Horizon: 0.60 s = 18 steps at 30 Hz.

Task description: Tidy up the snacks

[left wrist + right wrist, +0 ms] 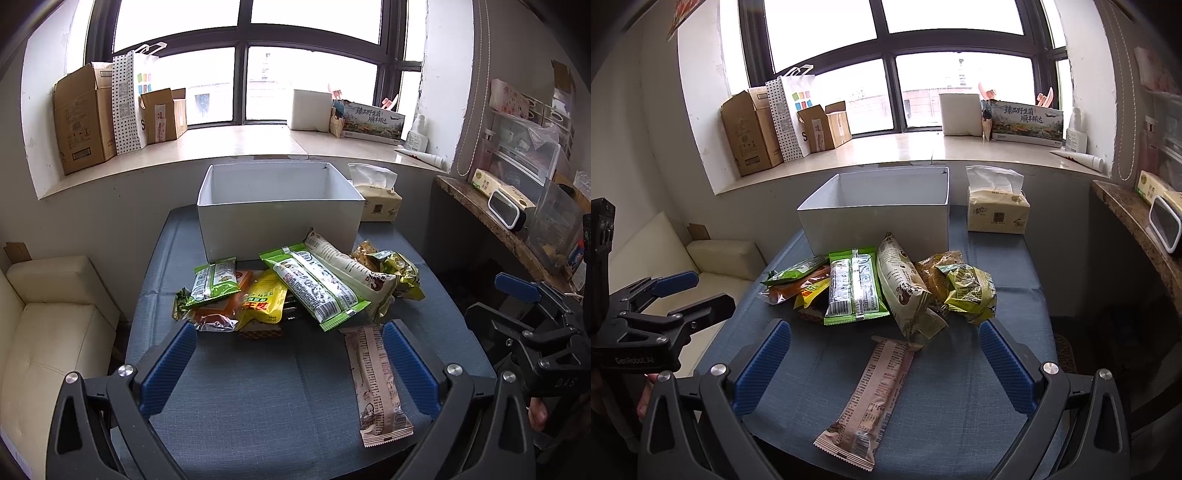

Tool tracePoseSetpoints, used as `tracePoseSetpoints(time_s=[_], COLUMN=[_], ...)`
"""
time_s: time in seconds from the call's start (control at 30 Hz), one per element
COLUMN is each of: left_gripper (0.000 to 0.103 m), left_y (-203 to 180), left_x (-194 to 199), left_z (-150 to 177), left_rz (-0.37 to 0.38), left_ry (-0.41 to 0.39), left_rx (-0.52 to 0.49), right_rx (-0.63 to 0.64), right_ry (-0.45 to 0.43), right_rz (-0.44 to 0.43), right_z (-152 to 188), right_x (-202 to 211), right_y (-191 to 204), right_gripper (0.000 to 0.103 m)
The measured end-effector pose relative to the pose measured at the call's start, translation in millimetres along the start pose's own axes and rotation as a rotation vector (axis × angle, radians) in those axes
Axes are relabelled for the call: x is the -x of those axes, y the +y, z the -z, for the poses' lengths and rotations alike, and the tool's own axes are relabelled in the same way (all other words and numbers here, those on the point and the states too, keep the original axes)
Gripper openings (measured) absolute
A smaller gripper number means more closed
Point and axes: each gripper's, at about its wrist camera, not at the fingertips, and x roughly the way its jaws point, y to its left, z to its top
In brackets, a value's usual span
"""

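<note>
Nothing is packed yet: both your grippers hover released, so reach for the pink wrapper [875,391] and carry it to the white box [871,218].

A blue-grey cloth-covered table [960,398] carries everything here: at its far edge sits an open white box [875,221], and just to the right of it a yellow tissue pack [997,216]. In front of the box lies a heap of snack packets [871,288], overlapping one another. Nearer, on bare cloth, a long pink wrapped bar [871,391] lies alone, its far end touching the heap.
</note>
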Motion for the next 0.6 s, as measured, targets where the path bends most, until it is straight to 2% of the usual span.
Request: tracePoseSetpoints(time_s=[0.6], left_gripper=[0.103], left_y=[3.8], left_x=[0.4], left_z=[1.4], left_rz=[-0.007], left_ry=[0.004], left_rx=[0.008], right_rx=[0.002], right_ry=[-0.002], right_rz=[-0.007], right_z=[1.5], right_x=[-1.5], right_y=[1.8], right_gripper=[0.103])
